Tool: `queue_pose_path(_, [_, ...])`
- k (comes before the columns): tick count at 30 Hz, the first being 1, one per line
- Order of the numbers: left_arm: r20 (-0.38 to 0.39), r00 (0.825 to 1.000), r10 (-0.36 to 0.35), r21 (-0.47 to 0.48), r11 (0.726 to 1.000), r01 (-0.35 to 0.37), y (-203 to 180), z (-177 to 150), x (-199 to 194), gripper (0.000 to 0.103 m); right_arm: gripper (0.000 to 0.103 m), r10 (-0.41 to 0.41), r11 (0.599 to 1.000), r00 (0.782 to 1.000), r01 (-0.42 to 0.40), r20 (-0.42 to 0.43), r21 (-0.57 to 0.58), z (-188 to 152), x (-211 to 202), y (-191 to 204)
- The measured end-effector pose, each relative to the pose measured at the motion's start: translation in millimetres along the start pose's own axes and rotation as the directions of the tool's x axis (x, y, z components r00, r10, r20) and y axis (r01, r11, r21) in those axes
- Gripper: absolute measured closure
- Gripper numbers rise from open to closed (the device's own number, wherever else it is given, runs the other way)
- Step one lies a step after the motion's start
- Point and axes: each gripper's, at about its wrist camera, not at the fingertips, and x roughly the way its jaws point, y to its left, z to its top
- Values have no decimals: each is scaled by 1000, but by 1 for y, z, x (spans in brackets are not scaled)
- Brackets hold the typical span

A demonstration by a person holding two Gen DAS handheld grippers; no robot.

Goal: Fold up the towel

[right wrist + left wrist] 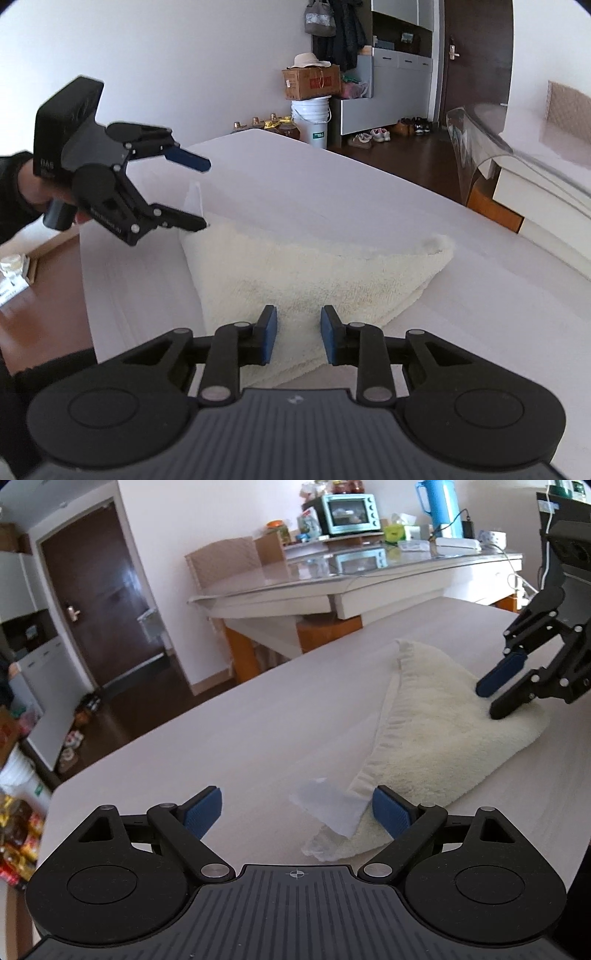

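Note:
A cream towel [436, 734] lies folded into a rough triangle on the pale table [221, 738]. Its white label [332, 810] sticks out at the near corner. My left gripper [297, 812] is open, its jaws wide apart on either side of that near corner, just above it. My right gripper [489, 701] shows in the left wrist view over the towel's far right end, open, its lower finger touching the cloth. In the right wrist view my right gripper [298, 334] is open over the towel [314, 273], with the left gripper [205, 195] open at its far left corner.
A glass-topped side table [351, 576] stands behind with a mint toaster oven [351, 513] and a blue kettle [441, 506]. The table's edge [55, 794] is close on the left. A dark door [96, 598], boxes and a white bucket [312, 118] stand on the floor.

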Motion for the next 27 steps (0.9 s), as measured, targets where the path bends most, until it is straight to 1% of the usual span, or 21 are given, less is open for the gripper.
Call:
queue_pose_path(2, [32, 999, -19, -47, 999, 21, 0, 6, -5, 10, 73, -12, 1000, 1000, 12, -1, -16, -1, 5, 3])
queue_pose_path(3, [38, 999, -27, -57, 998, 29, -1, 7, -5, 10, 73, -20, 1000, 1000, 20, 1, -24, -2, 5, 6])
queue_pose_path(6, [62, 994, -90, -68, 993, 94, -22, 16, -2, 10, 73, -42, 999, 999, 43, 10, -27, -4, 5, 12])
queue_pose_path(10, [25, 995, -92, 39, 995, 91, -49, 15, 9, 10, 73, -65, 997, 998, 65, 14, -30, -7, 3, 19])
queue_pose_path(11, [17, 997, -78, 62, 995, 77, -52, 13, 11, 9, 73, -68, 997, 998, 69, 13, -30, -9, 1, 20])
queue_pose_path(12, [28, 998, -62, 86, 995, 59, -54, 9, 11, 9, 73, -70, 997, 997, 70, 12, -30, -11, -1, 19])
queue_pose_path(15, [17, 998, -65, 25, 998, 65, -46, 9, 9, 9, 74, -87, 995, 996, 88, 17, -42, -11, -6, 24])
queue_pose_path(18, [41, 999, 0, 8, 1000, -1, -37, 5, -2, 9, 74, -81, 996, 996, 83, 43, -45, -11, -13, 26])
queue_pose_path(21, [9, 999, 33, 3, 999, -33, -31, -2, -2, 10, 74, -71, 995, 997, 74, 43, -65, -15, -16, 31])
queue_pose_path(23, [2, 999, 35, -11, 999, -35, -29, -5, 0, 9, 74, -71, 995, 997, 73, 29, -74, -18, -14, 35])
queue_pose_path(27, [5, 999, 46, -61, 997, -45, -24, -6, -5, 10, 74, -66, 997, 997, 67, 36, -28, -21, -14, 33])
